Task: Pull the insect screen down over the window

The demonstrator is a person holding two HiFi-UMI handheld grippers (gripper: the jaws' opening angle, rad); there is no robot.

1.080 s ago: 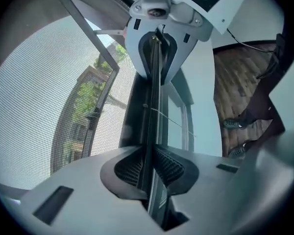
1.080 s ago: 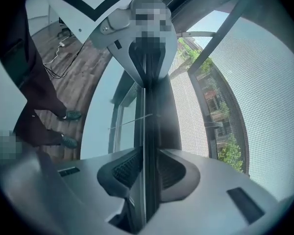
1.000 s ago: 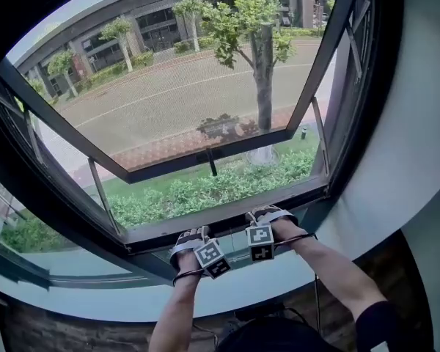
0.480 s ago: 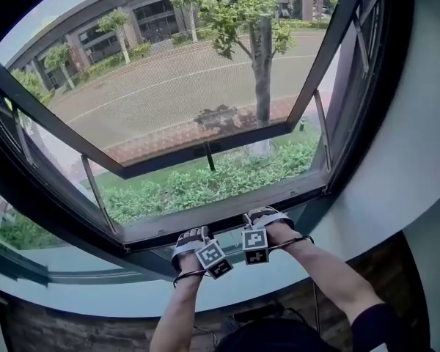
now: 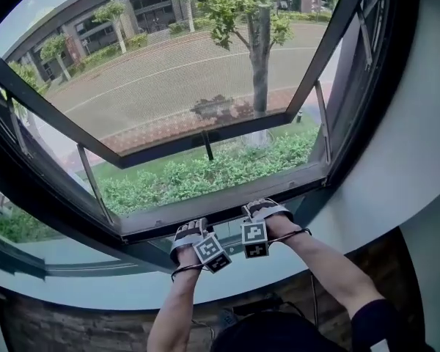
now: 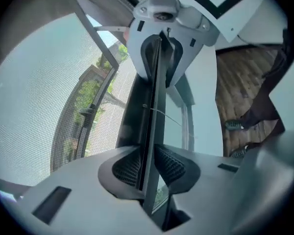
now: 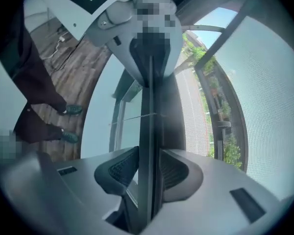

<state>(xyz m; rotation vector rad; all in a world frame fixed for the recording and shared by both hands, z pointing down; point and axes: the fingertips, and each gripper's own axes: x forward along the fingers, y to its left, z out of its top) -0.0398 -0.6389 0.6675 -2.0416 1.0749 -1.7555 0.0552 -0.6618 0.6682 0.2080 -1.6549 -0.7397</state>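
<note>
- Standing behind the person, I see the fine grey mesh insect screen [image 5: 191, 86] stretched over the whole opening of the dark metal window frame [image 5: 367, 86]. Its slim grey bottom bar [image 5: 161, 221] lies down along the frame's lower edge.
- The left gripper [image 5: 188, 229] meets that bar left of the frame's middle. Its ribbed pads [image 6: 130, 165] lie against the bar's two faces, though its jaws have just been easing apart.
- The right gripper [image 5: 261, 208], just beside it toward the frame's right side, has the same bar between its jaws. They have just been opening and stand slightly off the bar.
- Beyond the frame, a dark-edged glass sash [image 5: 205, 147] is swung outward above green shrubs [image 5: 198, 178].
- Inside the frame lies a brown wooden floor [image 6: 240, 82].
</note>
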